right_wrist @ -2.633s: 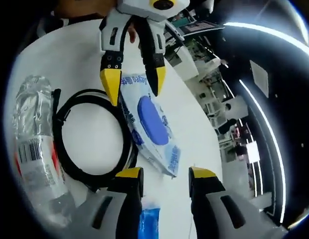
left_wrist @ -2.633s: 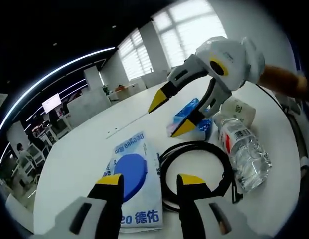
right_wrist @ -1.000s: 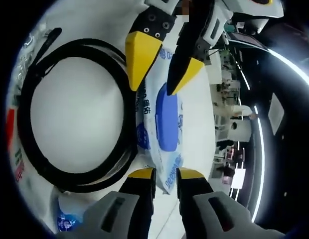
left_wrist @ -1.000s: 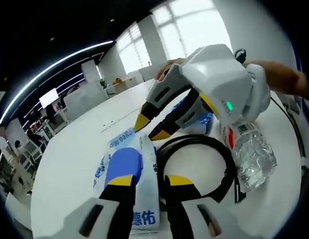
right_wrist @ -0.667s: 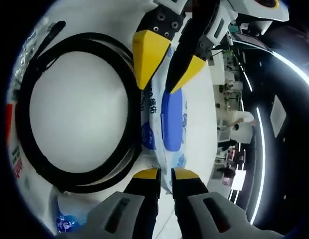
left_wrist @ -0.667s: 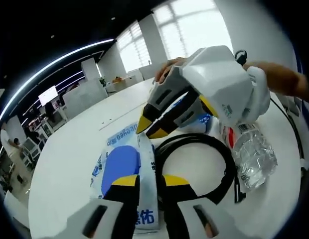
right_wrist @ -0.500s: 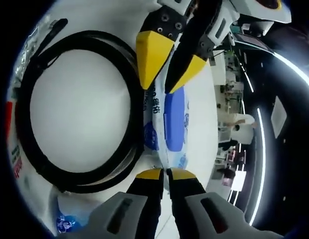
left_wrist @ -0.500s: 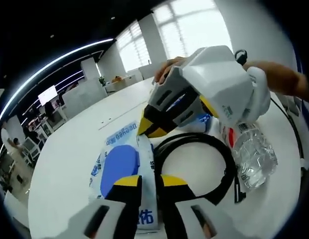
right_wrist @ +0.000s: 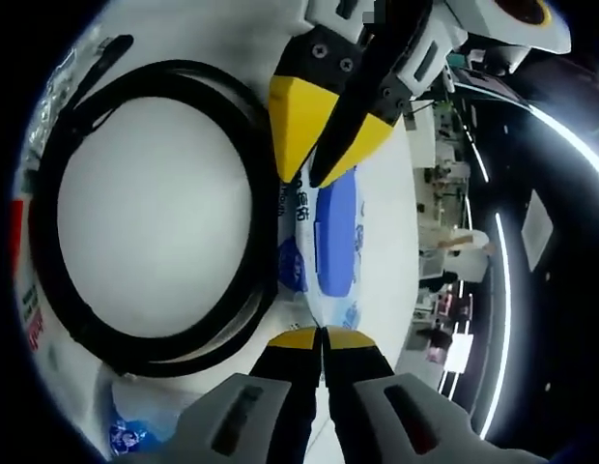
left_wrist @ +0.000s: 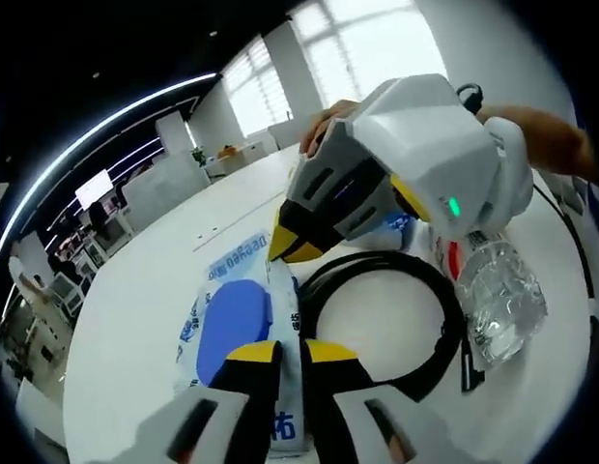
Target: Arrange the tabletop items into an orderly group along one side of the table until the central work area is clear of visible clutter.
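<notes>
Both hand-held grippers, left [left_wrist: 279,352] and right [right_wrist: 321,338], have closed from wide onto opposite ends of the white-and-blue soft wipes packet [right_wrist: 330,242] lying between them; lift level, clearing the adjacent black coiled cable [right_wrist: 135,217].

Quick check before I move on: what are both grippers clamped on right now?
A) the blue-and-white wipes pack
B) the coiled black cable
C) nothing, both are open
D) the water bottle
A: the right gripper and the left gripper each pinch an opposite end of the wipes pack, with their yellow tips closed on it, while the black cable and the water bottle lie beside it untouched.
</notes>
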`<action>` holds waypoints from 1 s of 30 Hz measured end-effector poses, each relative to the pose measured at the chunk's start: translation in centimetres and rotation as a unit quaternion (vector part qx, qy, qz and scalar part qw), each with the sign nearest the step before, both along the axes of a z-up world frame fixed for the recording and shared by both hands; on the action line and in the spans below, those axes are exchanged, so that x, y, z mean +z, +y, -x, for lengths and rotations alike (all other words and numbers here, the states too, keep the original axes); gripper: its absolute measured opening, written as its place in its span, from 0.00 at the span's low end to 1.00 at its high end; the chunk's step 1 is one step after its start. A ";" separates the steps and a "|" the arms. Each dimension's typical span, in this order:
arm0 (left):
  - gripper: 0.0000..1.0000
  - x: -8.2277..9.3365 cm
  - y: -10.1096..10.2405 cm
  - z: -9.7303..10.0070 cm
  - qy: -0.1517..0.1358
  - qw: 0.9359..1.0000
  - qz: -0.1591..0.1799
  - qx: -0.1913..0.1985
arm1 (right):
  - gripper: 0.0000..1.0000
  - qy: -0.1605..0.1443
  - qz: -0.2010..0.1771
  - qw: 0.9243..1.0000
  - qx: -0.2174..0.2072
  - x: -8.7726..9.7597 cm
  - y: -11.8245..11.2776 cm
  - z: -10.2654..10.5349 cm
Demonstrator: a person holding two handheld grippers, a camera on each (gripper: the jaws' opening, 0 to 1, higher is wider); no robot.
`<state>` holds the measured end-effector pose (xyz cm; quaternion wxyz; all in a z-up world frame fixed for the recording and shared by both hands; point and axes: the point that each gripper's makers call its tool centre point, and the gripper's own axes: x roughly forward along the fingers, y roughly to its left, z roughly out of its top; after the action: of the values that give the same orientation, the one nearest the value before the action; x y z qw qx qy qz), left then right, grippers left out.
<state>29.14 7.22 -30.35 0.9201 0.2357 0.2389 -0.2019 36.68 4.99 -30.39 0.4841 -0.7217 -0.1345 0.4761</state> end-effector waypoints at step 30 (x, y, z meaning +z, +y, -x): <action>0.00 2.1 0.6 -0.3 -0.045 0.998 -0.048 0.000 | 0.00 -0.026 -0.036 0.999 0.003 2.6 0.3 0.3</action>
<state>29.44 7.82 -28.26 0.9174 0.2890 0.2064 -0.1797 36.39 5.34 -27.80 0.5049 -0.7158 -0.1662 0.4529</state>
